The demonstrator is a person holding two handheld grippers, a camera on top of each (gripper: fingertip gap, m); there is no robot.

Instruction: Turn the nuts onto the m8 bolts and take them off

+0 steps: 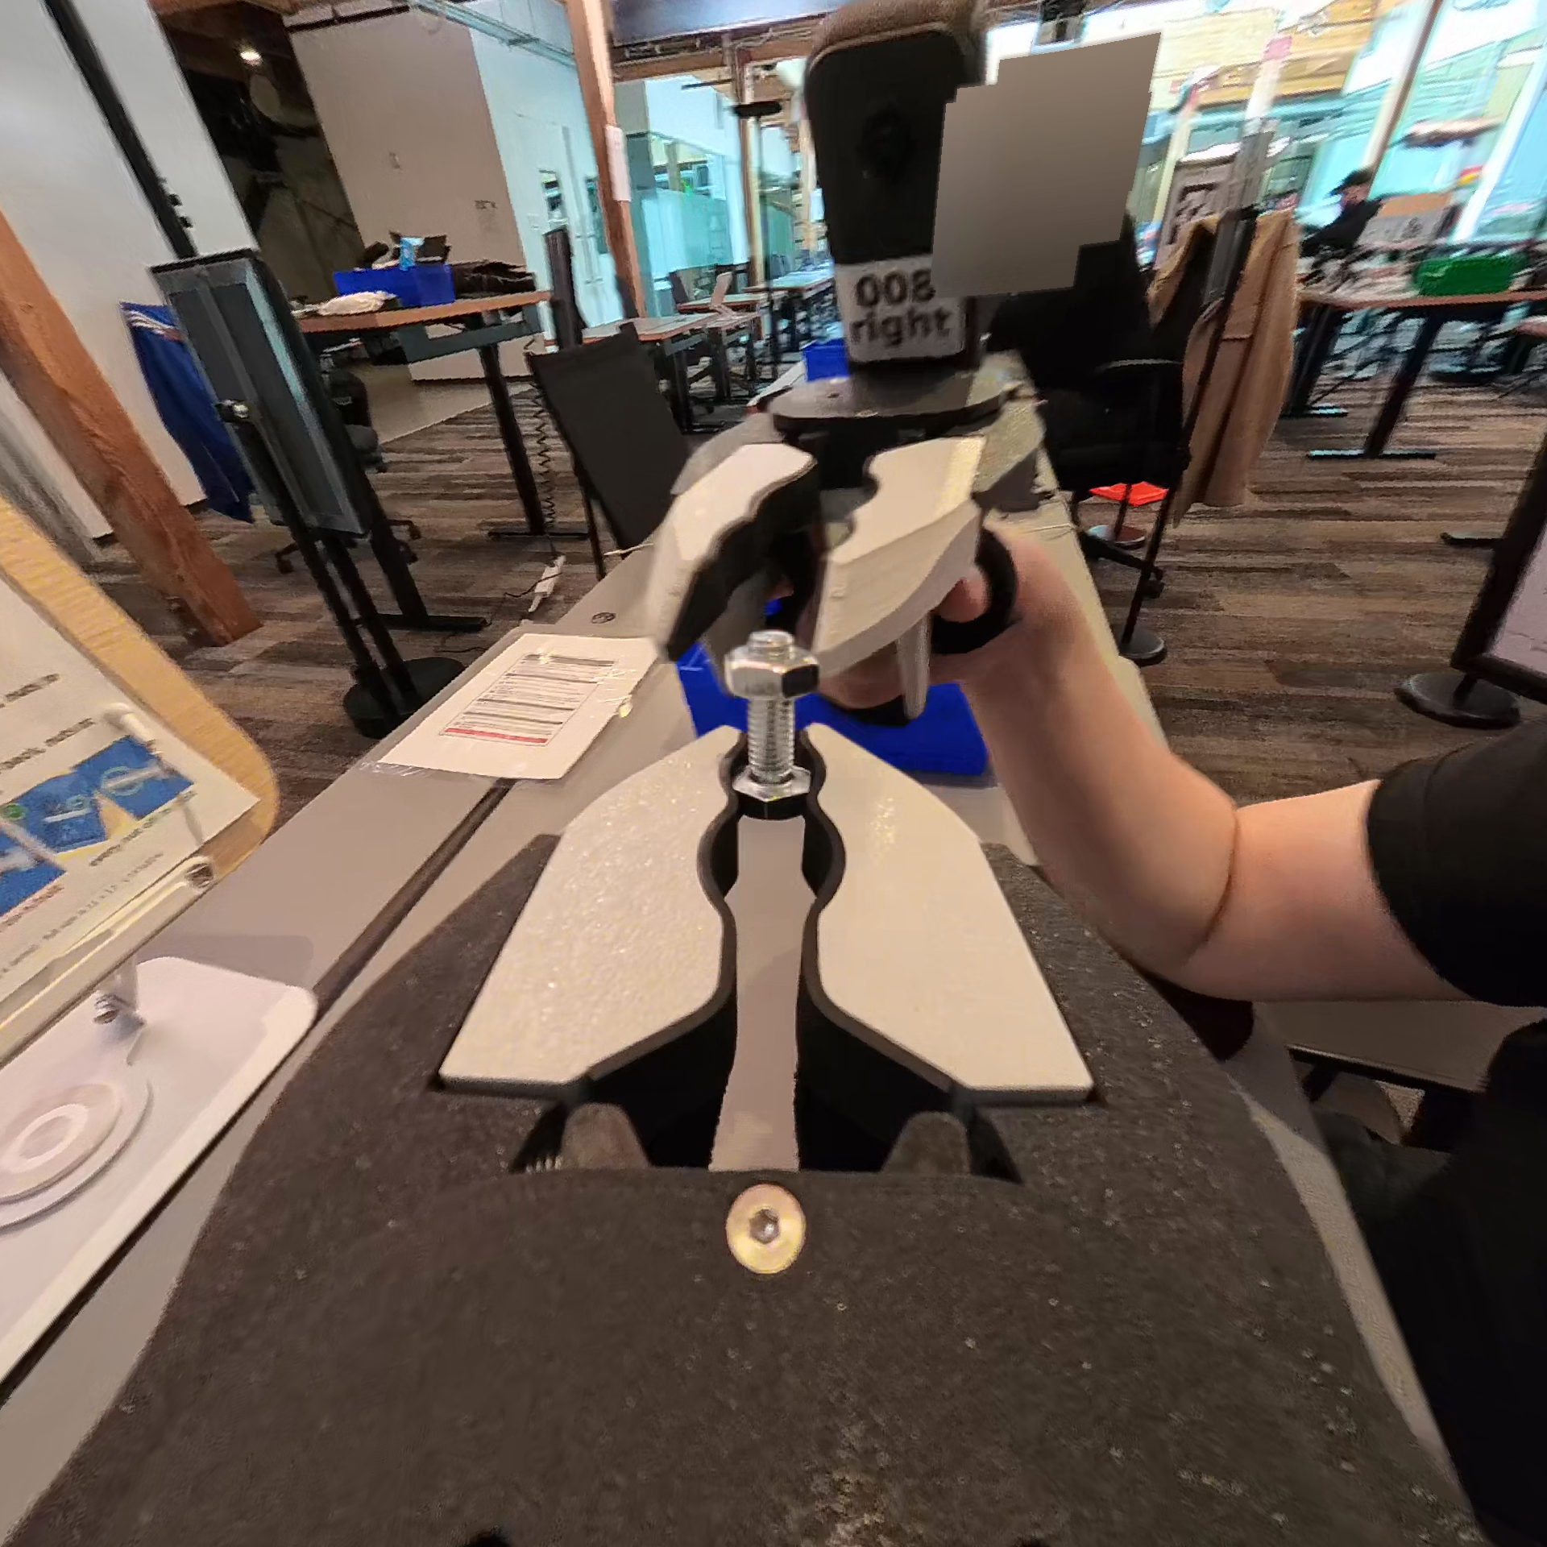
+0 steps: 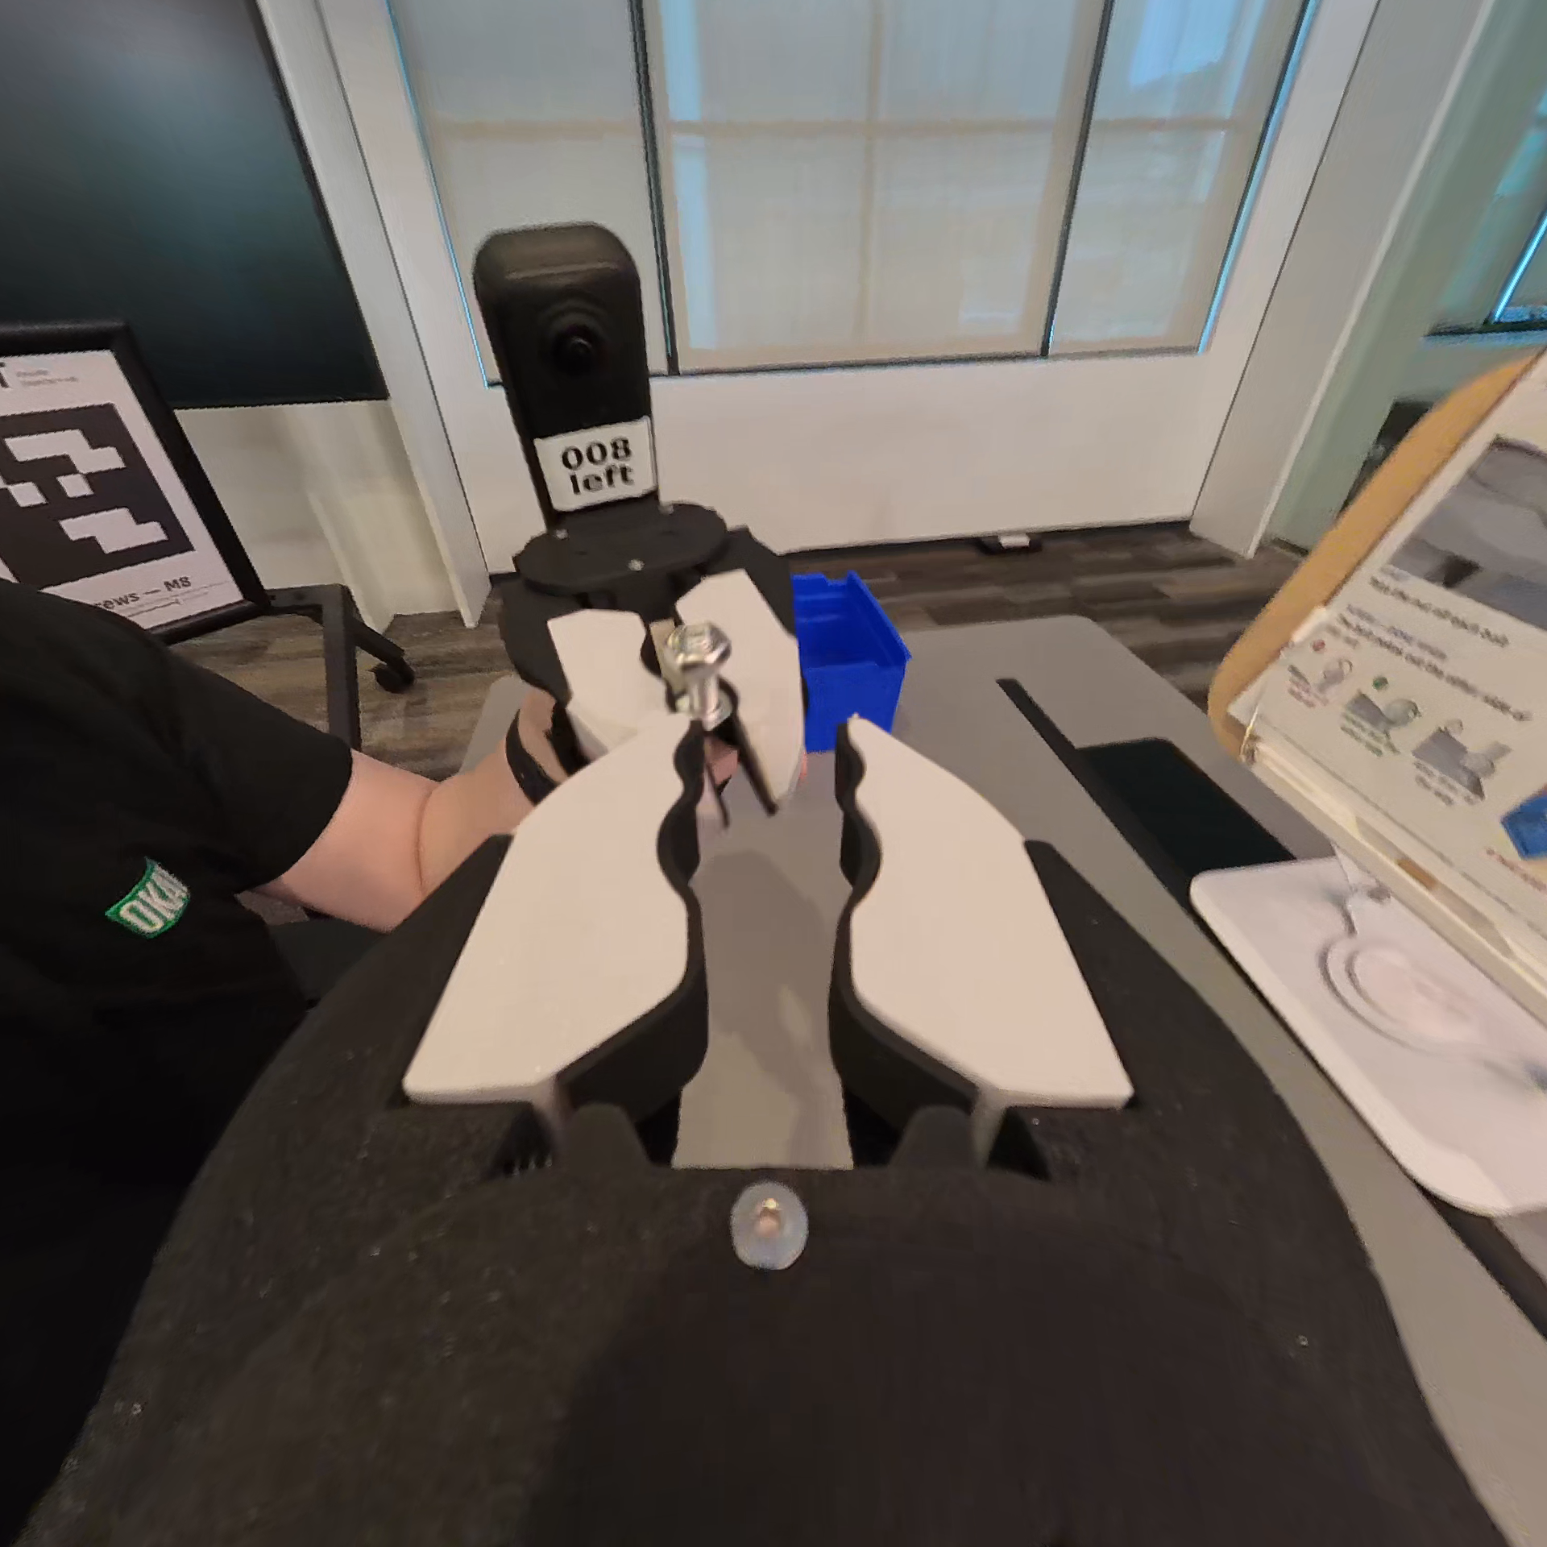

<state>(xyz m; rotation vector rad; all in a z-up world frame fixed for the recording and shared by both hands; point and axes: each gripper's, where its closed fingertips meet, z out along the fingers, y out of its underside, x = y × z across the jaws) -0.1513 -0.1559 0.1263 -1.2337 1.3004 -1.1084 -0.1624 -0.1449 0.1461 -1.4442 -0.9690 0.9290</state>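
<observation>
A silver M8 bolt (image 1: 771,745) stands up from my left gripper (image 1: 770,758), which is shut on the bolt's head end. A hex nut (image 1: 770,675) sits near the top of the thread. My right gripper (image 1: 753,660) hangs just above and behind the nut, held by a hand. In the right wrist view my right gripper (image 2: 762,741) is open, and its left fingertip (image 2: 661,753) is close to the bolt and nut (image 2: 700,661). The nut is not between the jaws. The left gripper (image 2: 703,753) faces me there, holding the bolt.
A blue bin (image 2: 845,661) stands on the grey table (image 2: 1046,753) behind the grippers; it also shows in the left wrist view (image 1: 887,745). A wooden-edged instruction board (image 2: 1381,670) on a white base (image 2: 1339,1046) stands to one side. A printed sheet (image 1: 519,703) lies on the table. Only a small space, under 4 cm, lies between the two pairs of fingers.
</observation>
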